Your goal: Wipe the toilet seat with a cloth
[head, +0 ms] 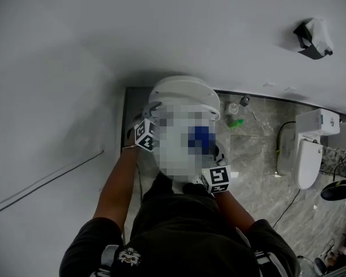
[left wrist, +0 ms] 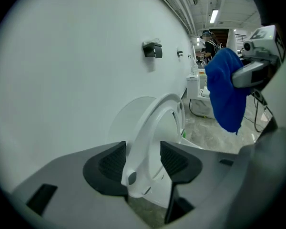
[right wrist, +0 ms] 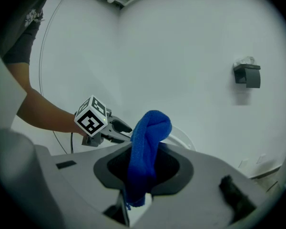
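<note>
Blue and soft, the cloth (right wrist: 148,142) hangs limp and light, clamped at its fold in your right gripper (right wrist: 144,168), near the raised seat (left wrist: 150,123). Your left gripper (left wrist: 142,162) grips that rigid, slick plastic seat by its rim; hold firmly.

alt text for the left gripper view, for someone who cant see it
The left tongs grip the raised white toilet seat by its rim, the lid behind it. At right, the right tongs hold a blue cloth.

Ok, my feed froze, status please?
Left gripper clamped on raised toilet seat. Right gripper holding blue cloth, clear of seat. Nothing blocking.
</note>
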The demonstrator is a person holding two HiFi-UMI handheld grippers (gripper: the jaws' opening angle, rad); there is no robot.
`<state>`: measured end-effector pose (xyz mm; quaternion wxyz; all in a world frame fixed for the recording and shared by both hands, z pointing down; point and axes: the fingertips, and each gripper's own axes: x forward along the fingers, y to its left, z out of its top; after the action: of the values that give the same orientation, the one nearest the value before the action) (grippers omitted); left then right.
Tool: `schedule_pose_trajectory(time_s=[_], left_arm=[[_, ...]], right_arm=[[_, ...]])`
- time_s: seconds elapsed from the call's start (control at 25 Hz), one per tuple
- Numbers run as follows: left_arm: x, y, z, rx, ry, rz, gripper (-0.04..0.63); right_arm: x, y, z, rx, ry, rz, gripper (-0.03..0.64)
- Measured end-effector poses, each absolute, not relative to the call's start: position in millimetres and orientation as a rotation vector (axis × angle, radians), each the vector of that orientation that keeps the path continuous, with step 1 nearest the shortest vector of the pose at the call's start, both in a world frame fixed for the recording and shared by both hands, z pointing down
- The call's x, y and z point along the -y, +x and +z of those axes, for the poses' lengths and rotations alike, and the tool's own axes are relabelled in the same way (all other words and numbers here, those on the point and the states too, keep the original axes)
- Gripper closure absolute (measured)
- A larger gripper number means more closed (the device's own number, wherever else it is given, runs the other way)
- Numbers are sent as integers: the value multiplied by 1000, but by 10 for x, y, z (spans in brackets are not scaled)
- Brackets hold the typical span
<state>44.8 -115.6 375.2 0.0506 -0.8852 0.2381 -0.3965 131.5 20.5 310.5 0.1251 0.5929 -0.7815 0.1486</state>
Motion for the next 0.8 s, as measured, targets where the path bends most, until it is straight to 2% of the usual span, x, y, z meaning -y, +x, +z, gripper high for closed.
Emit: schedule_pose_trajectory(time_s=[0.4,0.8], left_arm=[[385,190,3828,-925,-2843,-1191,367],[-563,160,4336,-839,-2847,-1437,360]], right_arm=[[-682,1369,2988,2324,1694,458,525],[-1139,1607,2964,2352,1657,464,525]])
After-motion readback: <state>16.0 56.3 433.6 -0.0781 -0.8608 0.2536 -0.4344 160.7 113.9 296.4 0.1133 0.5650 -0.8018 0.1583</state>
